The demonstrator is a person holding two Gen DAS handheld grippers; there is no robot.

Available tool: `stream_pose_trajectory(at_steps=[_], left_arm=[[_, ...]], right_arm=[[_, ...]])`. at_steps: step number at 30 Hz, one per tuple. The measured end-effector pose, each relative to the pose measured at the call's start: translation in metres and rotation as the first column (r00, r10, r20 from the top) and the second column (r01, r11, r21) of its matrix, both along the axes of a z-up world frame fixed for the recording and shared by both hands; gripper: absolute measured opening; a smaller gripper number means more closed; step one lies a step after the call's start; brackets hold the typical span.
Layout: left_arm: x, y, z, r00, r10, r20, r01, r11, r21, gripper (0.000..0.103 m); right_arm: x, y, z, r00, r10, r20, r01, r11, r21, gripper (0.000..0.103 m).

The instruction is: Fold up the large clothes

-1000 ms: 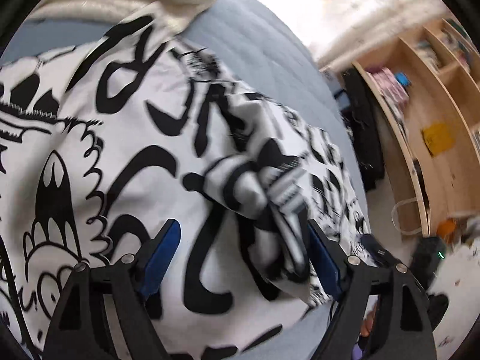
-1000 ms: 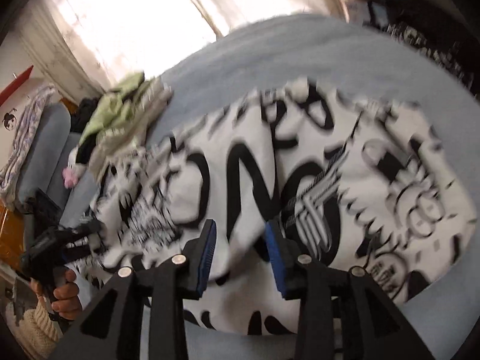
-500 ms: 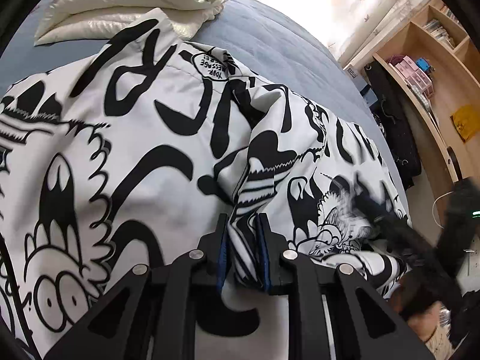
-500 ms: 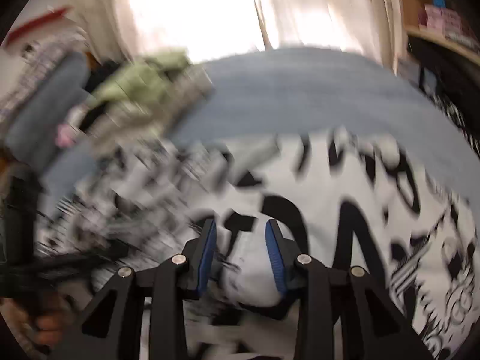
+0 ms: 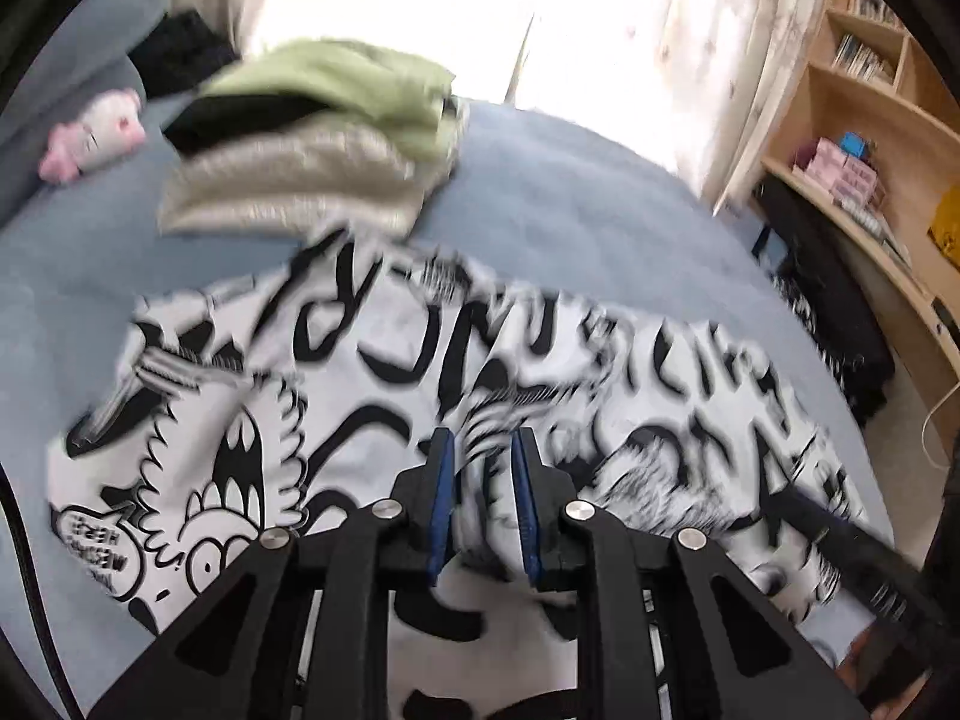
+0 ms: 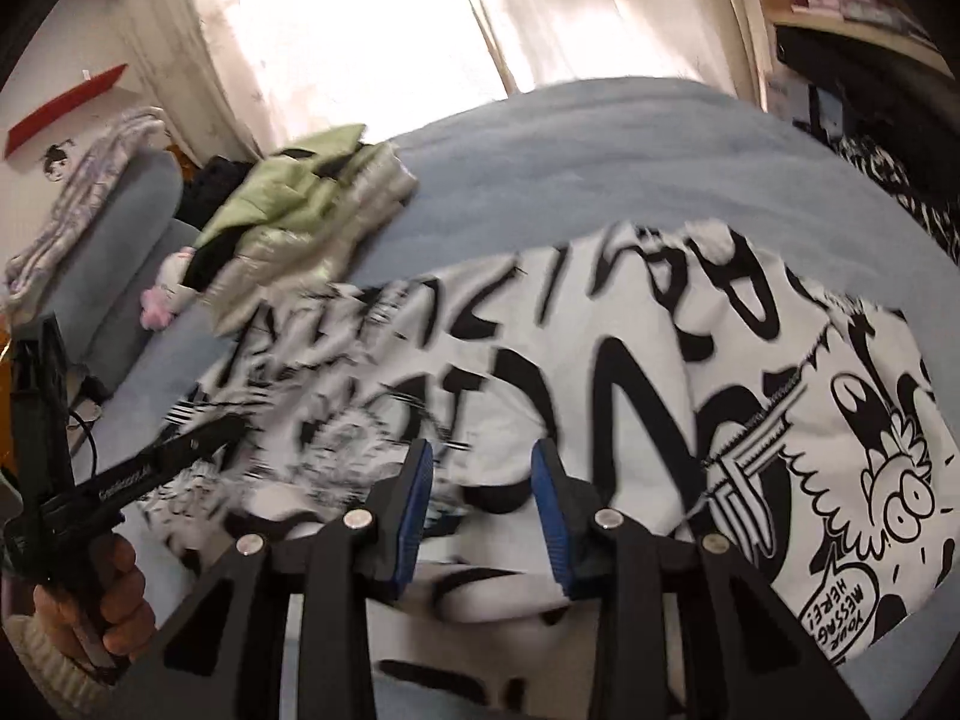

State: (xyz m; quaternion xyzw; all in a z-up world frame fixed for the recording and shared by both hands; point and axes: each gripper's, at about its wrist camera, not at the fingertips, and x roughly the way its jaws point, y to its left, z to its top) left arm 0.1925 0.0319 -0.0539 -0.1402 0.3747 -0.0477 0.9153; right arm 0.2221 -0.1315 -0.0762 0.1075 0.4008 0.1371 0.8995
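White cotton covered in bold black cartoon graffiti makes up the large printed garment (image 5: 372,396), which lies spread across the blue-grey bed cover (image 5: 576,204), its print of toothy monsters and speech bubbles facing up. Near its front edge, the left gripper (image 5: 480,498) has its blue-padded fingers (image 5: 441,498) drawn close together, pinching a bunched ridge of the printed cloth between them. The right gripper (image 6: 480,516) has its own blue pads (image 6: 414,516) set a little wider, with a fold of the same garment gathered between them; the pads appear to press the cloth, though motion blur softens the view there. In the right wrist view, the left gripper's black body reaches in from the left edge, held by a hand (image 6: 102,594) in a cream knitted cuff. Beyond the garment, at the far side of the bed, sits a pile of folded clothes (image 5: 324,138) with a pale green piece on top, touching the garment's far edge. A small pink and white plush toy (image 5: 90,138) lies to the left of the pile. Bright curtains (image 6: 336,30) hang behind, and wooden shelves (image 5: 864,138) stand on the right.
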Motion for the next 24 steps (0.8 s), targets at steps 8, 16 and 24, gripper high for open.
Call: stream_pose_trajectory(at_steps=[8, 16, 24], left_arm=[[0.011, -0.042, -0.032, 0.990, -0.080, -0.116, 0.086, 0.995, 0.044, 0.017], [0.001, -0.035, -0.071, 0.986, -0.054, -0.159, 0.066, 0.995, 0.074, 0.010], [-0.014, -0.039, -0.042, 0.990, -0.042, -0.137, 0.052, 0.996, 0.070, 0.010]], right_arm=[[-0.006, 0.029, -0.019, 0.997, 0.057, -0.046, -0.058, 0.998, -0.020, 0.034], [-0.012, 0.005, -0.052, 0.993, 0.009, -0.120, -0.004, 0.999, 0.041, 0.035], [-0.018, 0.006, -0.040, 0.992, -0.014, -0.126, 0.013, 1.000, -0.008, 0.037]])
